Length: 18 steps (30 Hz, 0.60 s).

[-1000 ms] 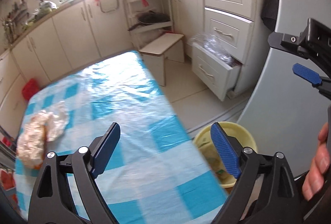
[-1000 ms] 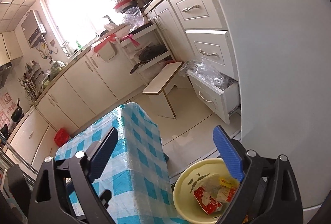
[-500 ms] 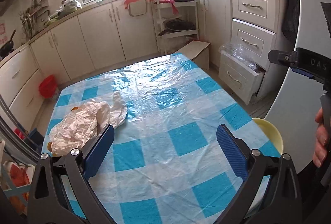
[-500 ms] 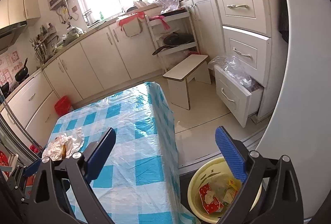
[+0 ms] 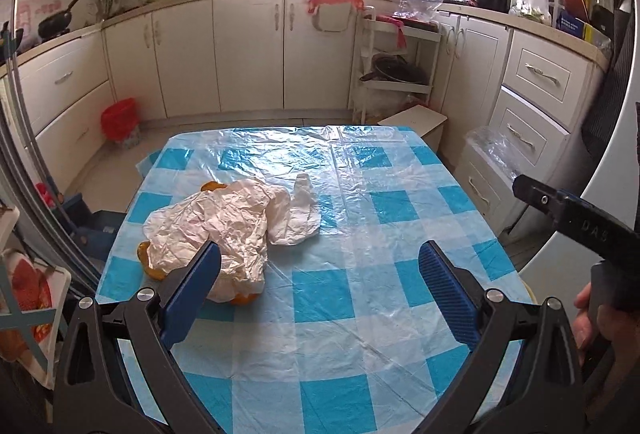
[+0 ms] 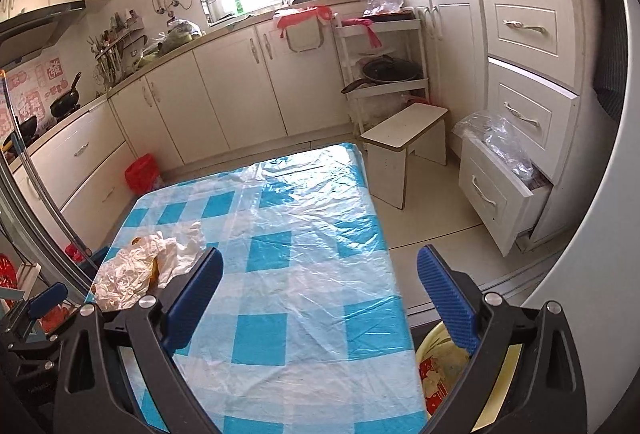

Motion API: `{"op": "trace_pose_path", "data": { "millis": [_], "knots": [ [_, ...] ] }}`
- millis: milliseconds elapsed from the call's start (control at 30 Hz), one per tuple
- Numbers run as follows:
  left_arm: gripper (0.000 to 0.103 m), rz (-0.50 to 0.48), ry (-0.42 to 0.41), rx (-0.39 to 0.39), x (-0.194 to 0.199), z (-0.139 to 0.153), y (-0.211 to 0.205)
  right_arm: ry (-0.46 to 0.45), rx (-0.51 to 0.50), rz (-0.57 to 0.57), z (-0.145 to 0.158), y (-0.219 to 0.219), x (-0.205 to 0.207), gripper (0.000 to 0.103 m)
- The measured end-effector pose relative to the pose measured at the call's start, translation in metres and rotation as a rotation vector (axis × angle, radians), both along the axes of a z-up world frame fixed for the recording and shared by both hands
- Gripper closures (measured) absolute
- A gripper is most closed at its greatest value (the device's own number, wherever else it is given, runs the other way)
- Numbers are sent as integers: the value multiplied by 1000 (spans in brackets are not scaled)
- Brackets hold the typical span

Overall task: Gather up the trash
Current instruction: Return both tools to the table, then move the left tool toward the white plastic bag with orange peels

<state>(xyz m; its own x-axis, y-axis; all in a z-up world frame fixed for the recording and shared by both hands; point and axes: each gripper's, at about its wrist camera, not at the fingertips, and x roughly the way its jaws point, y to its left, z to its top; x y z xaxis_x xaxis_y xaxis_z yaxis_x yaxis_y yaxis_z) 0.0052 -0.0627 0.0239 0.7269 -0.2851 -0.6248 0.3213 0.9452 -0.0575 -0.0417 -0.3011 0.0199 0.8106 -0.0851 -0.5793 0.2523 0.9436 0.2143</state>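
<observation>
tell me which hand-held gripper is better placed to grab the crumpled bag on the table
Left. The left hand-held gripper is open with the crumpled bag just past its left finger. The right hand-held gripper, also open, sits nearer the yellow bin, with the bag farther off to its left.

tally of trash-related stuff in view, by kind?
Crumpled white plastic bag on table: 1
Yellow bin with trash, floor beside table: 1
Red bin by cabinets: 1
Total: 3

The letters "DAS" stand embossed on the black right gripper (image 5: 592,230) at the frame's right edge.
</observation>
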Motion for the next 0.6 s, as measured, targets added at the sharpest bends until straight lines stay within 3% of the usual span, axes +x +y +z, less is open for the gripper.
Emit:
{"op": "trace_pose_path", "data": {
  "millis": [600],
  "knots": [
    [8,77,27,-104,-7,17,64,5,-81,46,6,42,11,8]
  ]
}}
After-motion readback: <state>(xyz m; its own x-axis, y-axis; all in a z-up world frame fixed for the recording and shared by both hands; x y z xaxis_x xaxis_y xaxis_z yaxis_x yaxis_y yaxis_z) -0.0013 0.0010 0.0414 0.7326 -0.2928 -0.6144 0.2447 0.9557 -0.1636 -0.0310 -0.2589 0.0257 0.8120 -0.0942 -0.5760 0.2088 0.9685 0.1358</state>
